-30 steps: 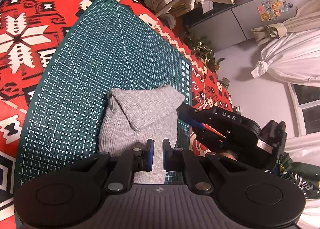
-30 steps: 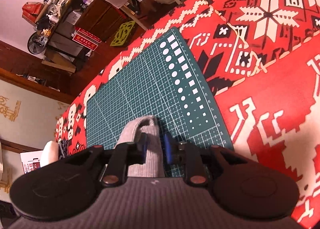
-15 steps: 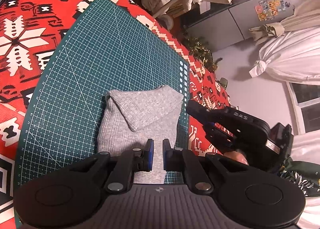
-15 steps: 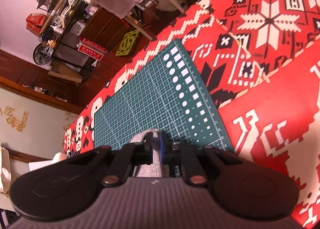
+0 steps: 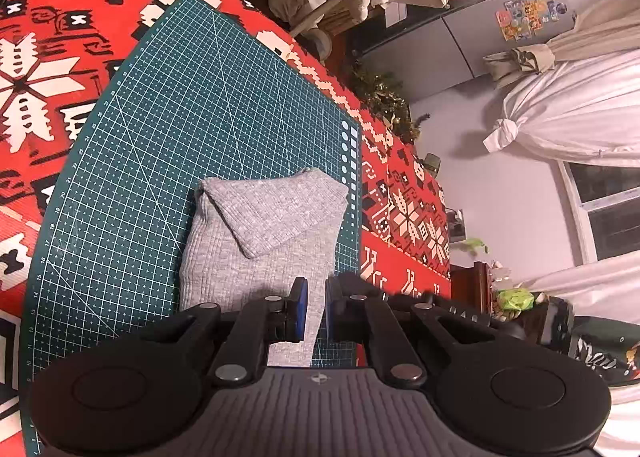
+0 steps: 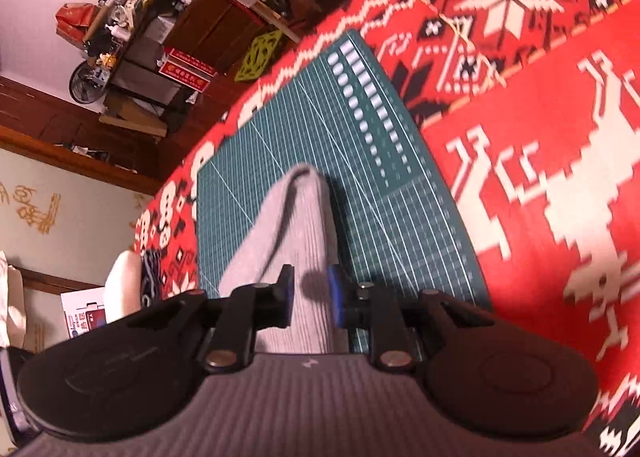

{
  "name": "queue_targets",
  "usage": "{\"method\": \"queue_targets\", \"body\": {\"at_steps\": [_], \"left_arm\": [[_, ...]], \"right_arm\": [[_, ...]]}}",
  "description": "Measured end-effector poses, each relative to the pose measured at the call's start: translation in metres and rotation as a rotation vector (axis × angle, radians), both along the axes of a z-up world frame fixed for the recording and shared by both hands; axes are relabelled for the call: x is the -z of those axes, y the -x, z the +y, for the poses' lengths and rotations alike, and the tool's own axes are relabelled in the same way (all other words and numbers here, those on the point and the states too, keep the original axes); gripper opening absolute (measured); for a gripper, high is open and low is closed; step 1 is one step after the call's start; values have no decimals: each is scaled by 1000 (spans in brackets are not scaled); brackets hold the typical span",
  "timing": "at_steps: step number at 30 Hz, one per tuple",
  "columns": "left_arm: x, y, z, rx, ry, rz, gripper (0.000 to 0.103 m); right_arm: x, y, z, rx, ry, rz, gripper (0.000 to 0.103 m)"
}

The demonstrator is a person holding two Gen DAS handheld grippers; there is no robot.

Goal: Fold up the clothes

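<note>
Fingers [image 5: 299, 309] of the left gripper [image 5: 314, 311] sit a little apart, low over the near end of the grey ribbed garment [image 5: 260, 241]; cloth shows in the gap, but whether it's pinched or just under the tips I cannot tell. Right gripper [image 6: 310, 293] has its fingers [image 6: 334, 295] further apart, straddling a raised ridge of the same grey knit [image 6: 296, 233], not closed on it.

Garment lies on the green cutting mat [image 5: 160, 129], right half of the mat, on the red patterned table cover [image 5: 48, 69]. Far end is already turned back into a triangular flap [image 5: 276, 213]; near part lies flat.

Risks:
- Knit is soft and stretchy: a one-layer pinch would drag the top layer and leave a skewed crease.
- Pulling the near end could undo the far flap.
- Both grippers are close together at the near right; they could bump.
- Garment's right edge runs near the mat's edge, so a push right would slide it onto the cover.

Hidden or unclear: near hem is behind both gripper bodies; right view is blurred; layer count under the ridge unreadable; right gripper in the left view is mostly covered.
</note>
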State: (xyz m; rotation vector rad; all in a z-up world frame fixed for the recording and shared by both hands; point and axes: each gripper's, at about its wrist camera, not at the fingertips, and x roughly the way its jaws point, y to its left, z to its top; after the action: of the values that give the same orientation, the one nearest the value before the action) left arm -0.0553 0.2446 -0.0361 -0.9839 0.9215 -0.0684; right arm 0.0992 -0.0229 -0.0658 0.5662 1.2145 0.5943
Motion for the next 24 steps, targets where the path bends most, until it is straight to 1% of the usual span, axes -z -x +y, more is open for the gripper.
{"method": "queue_targets", "body": {"at_steps": [4, 5, 7, 10, 19, 20, 21, 22, 24], "left_arm": [[0, 1, 1, -2, 12, -4, 8], [0, 1, 1, -2, 14, -6, 11], [-1, 1, 2, -3, 14, -8, 13], [-1, 2, 2, -2, 14, -11, 13], [0, 0, 1, 7, 16, -4, 13], [-1, 0, 1, 6, 16, -7, 13], [-1, 0, 1, 6, 17, -8, 13], [-1, 0, 1, 6, 17, -8, 13], [-1, 0, 1, 5, 18, -8, 13]], "right_arm": [[5, 11, 2, -15, 10, 9, 22], [6, 13, 2, -19, 13, 12, 22], [9, 19, 3, -27, 18, 16, 22], [13, 27, 4, -38, 25, 23, 22], [12, 32, -2, -37, 4, 18, 22], [12, 32, -3, -37, 1, 17, 19], [12, 32, -3, -36, -1, 17, 12], [12, 33, -4, -36, -4, 16, 9], [12, 34, -5, -36, -9, 15, 6]]}}
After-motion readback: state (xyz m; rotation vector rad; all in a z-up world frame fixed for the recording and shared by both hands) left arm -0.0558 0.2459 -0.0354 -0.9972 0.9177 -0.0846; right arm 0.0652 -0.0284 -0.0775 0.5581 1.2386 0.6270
